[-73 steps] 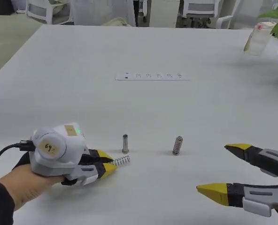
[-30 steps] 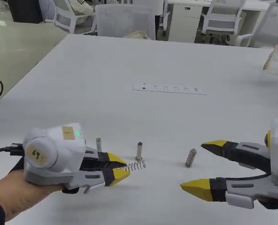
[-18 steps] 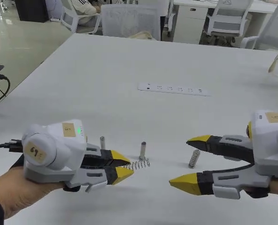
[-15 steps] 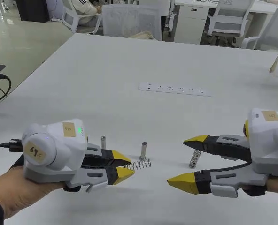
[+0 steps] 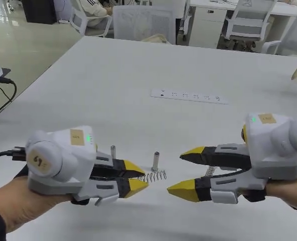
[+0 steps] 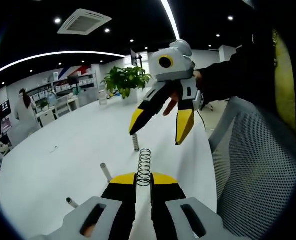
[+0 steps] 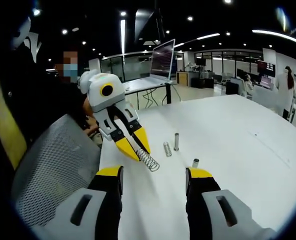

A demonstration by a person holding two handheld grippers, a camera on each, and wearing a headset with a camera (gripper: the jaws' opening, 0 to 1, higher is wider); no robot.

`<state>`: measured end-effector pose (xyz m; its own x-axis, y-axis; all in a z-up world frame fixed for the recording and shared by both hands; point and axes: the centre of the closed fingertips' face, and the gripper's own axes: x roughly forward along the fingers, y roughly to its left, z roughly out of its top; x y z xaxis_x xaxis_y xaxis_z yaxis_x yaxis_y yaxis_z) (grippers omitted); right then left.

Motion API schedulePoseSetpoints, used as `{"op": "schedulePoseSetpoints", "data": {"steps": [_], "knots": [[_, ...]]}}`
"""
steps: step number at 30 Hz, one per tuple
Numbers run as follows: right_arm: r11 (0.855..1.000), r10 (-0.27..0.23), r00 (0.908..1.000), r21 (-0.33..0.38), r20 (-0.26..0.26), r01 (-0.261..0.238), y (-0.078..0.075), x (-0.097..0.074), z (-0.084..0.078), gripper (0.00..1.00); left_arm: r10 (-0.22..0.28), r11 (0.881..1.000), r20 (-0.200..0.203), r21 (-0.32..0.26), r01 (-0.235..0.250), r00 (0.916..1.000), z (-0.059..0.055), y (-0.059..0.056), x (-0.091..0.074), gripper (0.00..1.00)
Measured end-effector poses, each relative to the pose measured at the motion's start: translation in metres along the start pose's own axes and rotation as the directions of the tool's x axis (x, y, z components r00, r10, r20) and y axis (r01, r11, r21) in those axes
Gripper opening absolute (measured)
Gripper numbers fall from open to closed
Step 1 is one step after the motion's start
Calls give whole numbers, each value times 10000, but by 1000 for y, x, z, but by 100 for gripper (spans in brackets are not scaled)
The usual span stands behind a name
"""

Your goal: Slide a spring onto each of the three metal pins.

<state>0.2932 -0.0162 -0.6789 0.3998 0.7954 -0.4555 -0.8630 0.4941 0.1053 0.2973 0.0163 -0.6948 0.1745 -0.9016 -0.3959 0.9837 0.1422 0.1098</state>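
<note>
Left tongs (image 5: 144, 178): clenched on one end of a spring (image 5: 156, 176). The spring projects forward from the yellow tips, roughly level and just above the tabletop (image 5: 138, 75). Its free end lies just in front of the base of the middle pin (image 5: 155, 161). Whether it touches the pin cannot be told.

Right tongs (image 5: 181, 171): released, jaws standing wide apart and grasping nothing. The tips face the left tongs, near the spring's free end but apart from it.

Pins: three stand upright in a row on the tabletop.
- The left pin (image 5: 113, 150) is bare and stands just behind the left tongs.
- The middle pin is bare.
- The third pin (image 6: 136, 141) carries a second spring (image 7: 167, 148). In the head view it is largely hidden behind the right tongs.

Other items: a white power strip (image 5: 189, 96) lies farther back on the tabletop, well apart from the pins. A potted plant (image 6: 125, 80) appears in the left gripper view.
</note>
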Motion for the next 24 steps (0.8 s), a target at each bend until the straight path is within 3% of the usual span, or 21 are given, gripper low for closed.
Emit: {"op": "schedulePoseSetpoints", "data": {"steps": [10, 24], "knots": [[9974, 579, 9983, 419, 45, -580, 4, 14, 0, 38, -114, 9999, 70, 51, 113, 9999, 3, -2, 2, 2], [9860, 1209, 9924, 1124, 249, -1229, 13, 20, -3, 27, -245, 9996, 272, 134, 242, 9993, 8, -7, 2, 2]]}}
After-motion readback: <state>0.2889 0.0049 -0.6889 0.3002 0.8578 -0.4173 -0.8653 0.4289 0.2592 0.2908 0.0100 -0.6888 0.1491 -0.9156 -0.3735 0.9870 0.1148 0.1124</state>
